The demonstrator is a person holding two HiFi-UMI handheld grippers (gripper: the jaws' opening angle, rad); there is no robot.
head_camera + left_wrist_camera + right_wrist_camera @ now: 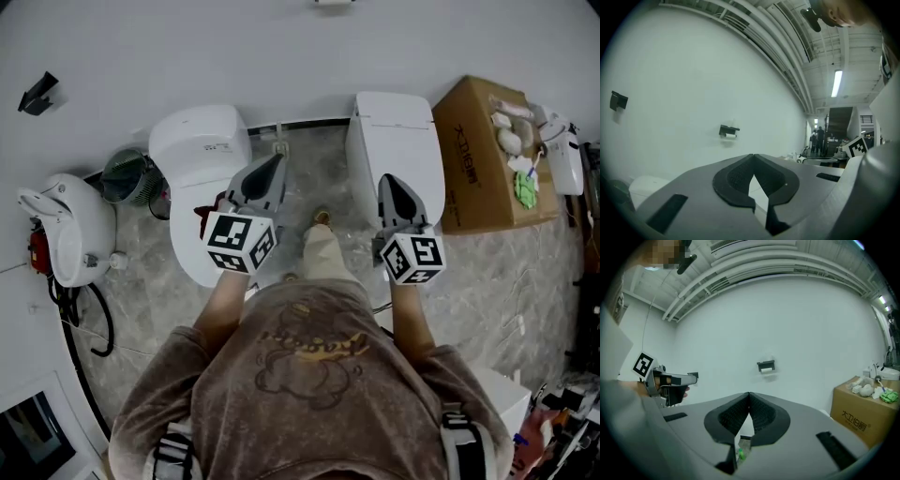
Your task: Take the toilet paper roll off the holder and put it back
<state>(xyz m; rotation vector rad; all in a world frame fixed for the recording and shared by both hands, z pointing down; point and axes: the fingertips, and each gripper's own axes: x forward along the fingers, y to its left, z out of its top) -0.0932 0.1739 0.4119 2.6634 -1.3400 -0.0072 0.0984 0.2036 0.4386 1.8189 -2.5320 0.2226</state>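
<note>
The left hand-held gripper [753, 158] and right hand-held gripper [749, 395] are both closed and empty. At mid-frame, the toilet paper roll [767, 370] sits on its holder [765, 364].

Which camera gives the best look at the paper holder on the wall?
The right gripper view: the toilet paper holder sits near the middle, seen front-on, with the white roll under it. The left gripper view shows it at an angle, off-centre. The head view shows perhaps a sliver at its top edge.

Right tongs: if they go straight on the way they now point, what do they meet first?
Probably the white wall, slightly below and left of the toilet paper holder. Nothing shows between the shut right tongs and the wall, though depth is hard to judge.
</note>
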